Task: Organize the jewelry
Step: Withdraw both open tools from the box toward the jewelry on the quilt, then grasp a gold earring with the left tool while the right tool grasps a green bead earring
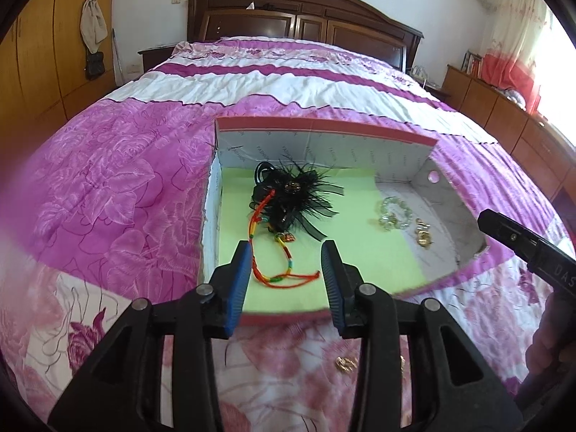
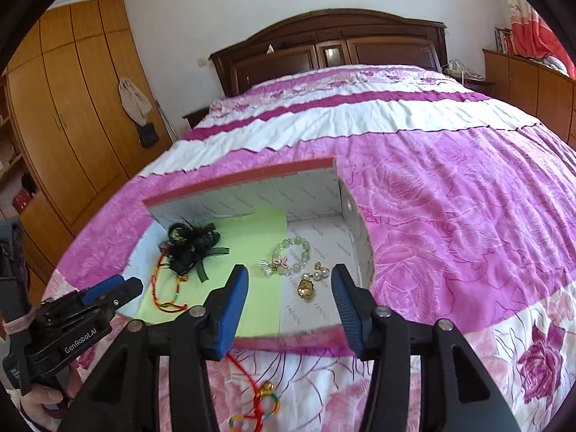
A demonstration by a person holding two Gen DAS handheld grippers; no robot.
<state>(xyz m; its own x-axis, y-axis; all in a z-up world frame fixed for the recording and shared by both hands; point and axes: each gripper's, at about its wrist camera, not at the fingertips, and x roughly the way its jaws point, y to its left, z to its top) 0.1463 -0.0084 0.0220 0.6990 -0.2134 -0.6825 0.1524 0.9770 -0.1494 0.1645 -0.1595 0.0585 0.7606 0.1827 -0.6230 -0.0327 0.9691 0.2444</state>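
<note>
Both grippers, left [image 1: 286, 255] and right [image 2: 289, 280], hover part-open and empty over the boxed jewelry: red cord [image 1: 284, 276], gold pendant [image 2: 307, 288].

Left hand-held gripper [image 1: 286, 257], parted and empty, above box [image 1: 324, 133].

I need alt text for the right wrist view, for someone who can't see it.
An open, empty right hand-held gripper hovers over a shallow box on a pink floral bedspread. Inside lie a green bead bracelet, pearl earrings, a gold pendant, a black feather hairpiece and a red cord.
</note>
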